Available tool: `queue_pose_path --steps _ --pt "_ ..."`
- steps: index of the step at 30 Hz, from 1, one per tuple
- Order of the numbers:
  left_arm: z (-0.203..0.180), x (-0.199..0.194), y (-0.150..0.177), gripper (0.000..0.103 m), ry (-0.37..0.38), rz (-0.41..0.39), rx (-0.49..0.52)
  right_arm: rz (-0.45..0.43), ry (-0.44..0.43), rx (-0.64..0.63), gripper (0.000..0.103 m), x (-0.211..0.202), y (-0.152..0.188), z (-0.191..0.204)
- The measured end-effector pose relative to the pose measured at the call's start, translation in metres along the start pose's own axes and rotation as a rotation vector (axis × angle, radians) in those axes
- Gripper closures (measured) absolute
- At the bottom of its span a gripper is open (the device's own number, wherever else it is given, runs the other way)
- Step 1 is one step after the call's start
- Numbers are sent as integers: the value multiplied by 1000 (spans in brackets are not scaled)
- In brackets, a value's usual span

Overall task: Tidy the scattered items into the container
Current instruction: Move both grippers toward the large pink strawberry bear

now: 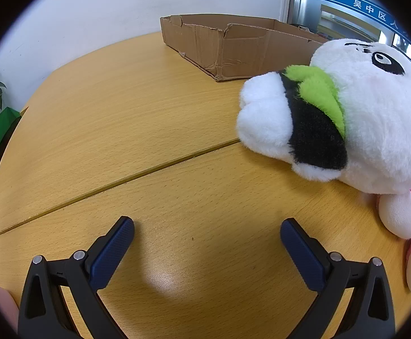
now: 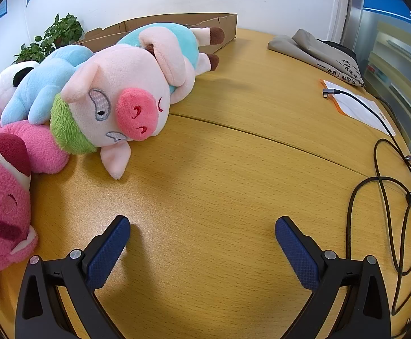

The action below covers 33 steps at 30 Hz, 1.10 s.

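Observation:
A shallow cardboard box (image 1: 233, 48) stands at the back of the wooden table (image 1: 120, 130); it also shows in the right wrist view (image 2: 225, 32). A white panda plush (image 1: 369, 118) lies right of my left gripper (image 1: 206, 233), which is open and empty over bare table. My right gripper (image 2: 202, 231) is open and empty. Ahead to its left lie a pig plush (image 2: 126, 99) with a teal body, a light blue plush (image 2: 44, 84), a pink bear plush (image 2: 4, 197) and the panda (image 2: 7, 84).
A black cable (image 2: 386, 197) loops at the right table edge beside a white paper (image 2: 360, 107) and a folded grey cloth (image 2: 318, 53). A potted plant (image 2: 55, 36) stands behind the plushes. A seam (image 1: 120, 180) crosses the tabletop.

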<state>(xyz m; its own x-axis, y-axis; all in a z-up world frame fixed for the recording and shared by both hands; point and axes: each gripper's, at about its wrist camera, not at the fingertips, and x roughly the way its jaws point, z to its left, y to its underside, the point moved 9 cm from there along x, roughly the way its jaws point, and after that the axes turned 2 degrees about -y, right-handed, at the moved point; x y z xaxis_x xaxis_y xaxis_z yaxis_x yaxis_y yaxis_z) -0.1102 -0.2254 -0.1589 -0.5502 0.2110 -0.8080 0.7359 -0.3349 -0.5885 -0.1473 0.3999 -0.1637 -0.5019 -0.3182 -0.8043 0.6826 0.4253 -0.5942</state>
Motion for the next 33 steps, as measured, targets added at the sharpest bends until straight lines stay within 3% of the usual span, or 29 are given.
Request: queue_pose_path --steps 5,11,19,22,28,33 --pt "0 2 -1 0 -9 0 -14 0 16 23 0 0 1 0" --pt "0 4 -6 0 -112 4 -152 -3 135 178 0 -16 20 6" --pt "-8 6 -2 0 -129 9 -172 -2 148 197 0 -19 23 9" --pt "2 -8 15 1 -146 12 -193 -1 160 211 0 -23 27 16" --pt "-20 -65 19 1 -205 -112 -252 1 146 180 0 -31 31 42" --pt "-59 -128 4 1 -240 -251 -289 -111 96 143 0 -67 9 73"
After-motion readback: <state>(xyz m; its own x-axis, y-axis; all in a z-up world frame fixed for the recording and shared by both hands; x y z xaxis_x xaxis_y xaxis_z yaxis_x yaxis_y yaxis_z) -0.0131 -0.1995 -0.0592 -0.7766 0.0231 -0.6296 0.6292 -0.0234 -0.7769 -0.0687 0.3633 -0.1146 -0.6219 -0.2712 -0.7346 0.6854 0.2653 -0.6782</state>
